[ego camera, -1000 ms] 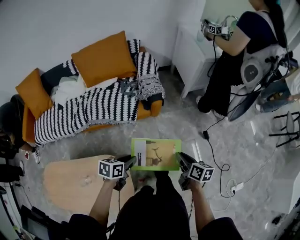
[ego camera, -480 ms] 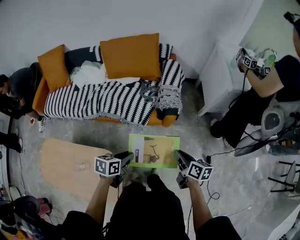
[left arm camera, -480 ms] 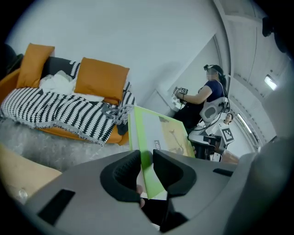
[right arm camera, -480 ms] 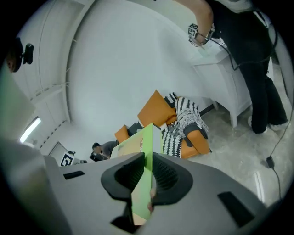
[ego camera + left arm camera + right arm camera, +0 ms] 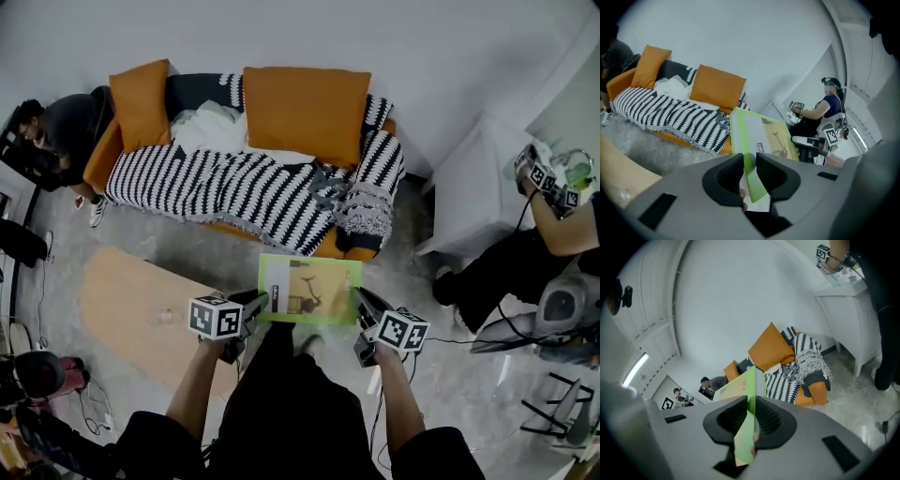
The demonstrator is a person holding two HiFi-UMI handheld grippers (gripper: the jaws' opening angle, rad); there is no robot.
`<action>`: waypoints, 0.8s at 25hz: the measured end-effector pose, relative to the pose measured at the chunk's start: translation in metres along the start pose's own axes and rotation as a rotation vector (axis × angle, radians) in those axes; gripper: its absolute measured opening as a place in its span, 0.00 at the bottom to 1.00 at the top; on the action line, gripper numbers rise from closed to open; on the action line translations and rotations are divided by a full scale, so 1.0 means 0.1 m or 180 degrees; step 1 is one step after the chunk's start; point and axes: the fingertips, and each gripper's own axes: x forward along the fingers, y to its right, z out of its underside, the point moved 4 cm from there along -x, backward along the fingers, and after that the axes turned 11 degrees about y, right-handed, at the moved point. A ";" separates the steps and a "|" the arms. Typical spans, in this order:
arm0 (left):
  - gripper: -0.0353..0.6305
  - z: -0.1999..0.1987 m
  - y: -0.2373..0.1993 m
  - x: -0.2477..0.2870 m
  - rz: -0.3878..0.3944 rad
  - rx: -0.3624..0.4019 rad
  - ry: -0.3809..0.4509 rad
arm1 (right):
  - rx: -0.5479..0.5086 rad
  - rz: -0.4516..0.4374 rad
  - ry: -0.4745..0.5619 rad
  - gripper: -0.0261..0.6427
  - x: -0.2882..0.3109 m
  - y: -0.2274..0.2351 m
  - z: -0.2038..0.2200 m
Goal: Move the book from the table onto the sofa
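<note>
The left gripper (image 5: pixel 749 173) has its jaws clamped on the 9 o'clock edge of the green book (image 5: pixel 309 289), and the right gripper (image 5: pixel 749 420) pinches the 3 o'clock edge the same way. The book is held flat in the air between them, above the floor. The orange sofa (image 5: pixel 101 167), draped with a striped blanket (image 5: pixel 216 187), lies at 12 o'clock from the book, and the wooden table (image 5: pixel 131 314) lies at 8 o'clock, clear of it.

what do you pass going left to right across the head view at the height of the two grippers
wooden coffee table → left gripper → green book → right gripper → person in black by the white cabinet
</note>
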 end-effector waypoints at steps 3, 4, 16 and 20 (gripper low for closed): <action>0.20 -0.15 -0.19 0.06 -0.0027 -0.0052 0.0055 | -0.0051 -0.0018 -0.0045 0.15 0.28 -0.03 -0.09; 0.20 -0.21 -0.26 0.08 -0.0031 -0.0068 0.0070 | -0.0065 -0.0028 -0.0053 0.15 0.39 -0.05 -0.13; 0.20 -1.43 -1.43 0.51 0.0030 -0.0212 0.0059 | -0.0087 0.0104 -0.0192 0.15 2.04 -0.29 -0.67; 0.20 -1.71 -1.73 0.67 0.0005 -0.0242 0.0062 | -0.0065 0.0127 -0.0245 0.15 2.46 -0.28 -0.78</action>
